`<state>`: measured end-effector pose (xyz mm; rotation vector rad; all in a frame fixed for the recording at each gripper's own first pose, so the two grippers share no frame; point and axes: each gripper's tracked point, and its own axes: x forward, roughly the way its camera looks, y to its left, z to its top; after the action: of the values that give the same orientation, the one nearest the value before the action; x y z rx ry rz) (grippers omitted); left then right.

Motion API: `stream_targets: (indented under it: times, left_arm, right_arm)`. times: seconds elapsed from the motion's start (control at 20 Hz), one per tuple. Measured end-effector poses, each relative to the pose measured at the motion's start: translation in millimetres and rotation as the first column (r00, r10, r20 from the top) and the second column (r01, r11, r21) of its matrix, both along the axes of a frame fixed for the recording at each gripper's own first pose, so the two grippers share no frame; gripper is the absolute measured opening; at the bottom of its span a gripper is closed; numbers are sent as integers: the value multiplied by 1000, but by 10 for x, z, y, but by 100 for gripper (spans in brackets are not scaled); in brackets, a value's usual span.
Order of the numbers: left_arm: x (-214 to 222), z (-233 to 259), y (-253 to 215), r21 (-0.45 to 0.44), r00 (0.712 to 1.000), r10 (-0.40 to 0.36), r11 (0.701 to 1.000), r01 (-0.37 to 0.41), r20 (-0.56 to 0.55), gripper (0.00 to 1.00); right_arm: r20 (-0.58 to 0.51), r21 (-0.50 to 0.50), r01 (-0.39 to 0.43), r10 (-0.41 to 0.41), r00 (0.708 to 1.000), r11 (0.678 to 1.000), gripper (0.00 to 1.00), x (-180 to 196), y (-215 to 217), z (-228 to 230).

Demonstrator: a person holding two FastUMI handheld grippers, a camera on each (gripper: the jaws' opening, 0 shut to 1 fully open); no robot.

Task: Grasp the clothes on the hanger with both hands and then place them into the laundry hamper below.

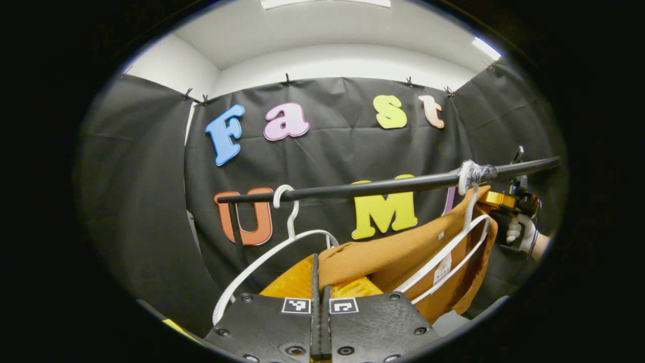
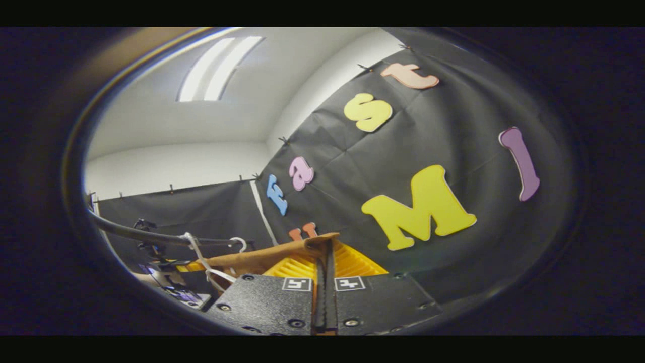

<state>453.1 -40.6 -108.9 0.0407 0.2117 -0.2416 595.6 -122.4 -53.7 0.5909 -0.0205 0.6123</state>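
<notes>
A brown garment (image 1: 403,257) hangs from a black rail (image 1: 352,190), draped over a white hanger (image 1: 453,252) whose hook is taped to the rail. My left gripper (image 1: 319,264) is shut, pinching the garment's near edge between both fingers. In the right gripper view, my right gripper (image 2: 328,247) is shut on a fold of the same brown garment (image 2: 272,257), which stretches leftward toward the rail (image 2: 141,234). In the left gripper view, the right gripper (image 1: 509,201) and a gloved hand (image 1: 521,232) sit at the garment's far end.
A second white hanger (image 1: 282,242) hangs bare on the rail's left part, close to my left gripper. The black cloth wall stands right behind the rail. In the right gripper view, the left gripper's body (image 2: 166,282) sits low at the left.
</notes>
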Motion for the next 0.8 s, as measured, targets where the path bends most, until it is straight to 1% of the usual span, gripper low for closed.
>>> stream_targets:
  times: [0.05,0.1,0.25,0.4,0.45,0.5,0.55,0.6,0.65,0.7,0.75,0.8]
  left_arm:
    - [0,-53,12,2,1000,-2,1000,2,-5,4]
    - [5,-111,33,2,1000,-1,1000,1,-10,0]
    - [27,-283,91,-29,999,-4,1000,3,-47,0]
    - [67,-418,139,-67,997,-28,997,23,-75,0]
    - [72,-474,168,-87,996,-35,996,27,-86,0]
    - [77,-551,198,-106,994,-32,994,21,-105,0]
    - [70,-584,194,-138,993,-38,990,22,-113,0]
    - [55,-598,158,-164,992,-47,986,27,-114,4]
    - [52,-591,121,-186,992,-58,982,37,-108,0]
    - [45,-602,73,-201,992,-69,979,46,-108,4]
    - [45,-616,66,-208,991,-66,977,41,-116,4]
    - [33,-626,82,-210,991,-61,977,35,-122,0]
  right_arm:
    - [-15,5,-12,12,1000,1000,3,51,29,-71]
    - [-36,26,-38,39,999,999,4,80,80,-131]
    - [-92,104,-109,118,989,989,3,170,198,-291]
    - [-165,165,-174,201,966,971,3,286,314,-564]
    - [-194,200,-187,226,955,962,4,325,328,-650]
    - [-211,251,-214,269,940,944,3,321,366,-698]
    - [-230,280,-213,281,932,936,4,348,363,-764]
    - [-240,319,-208,291,926,925,3,400,343,-795]
    - [-260,328,-192,283,923,925,3,441,337,-828]
    - [-260,330,-183,276,925,926,3,483,328,-835]
    - [-259,335,-183,277,925,924,3,465,346,-808]
    - [-267,311,-178,265,927,934,3,495,363,-816]
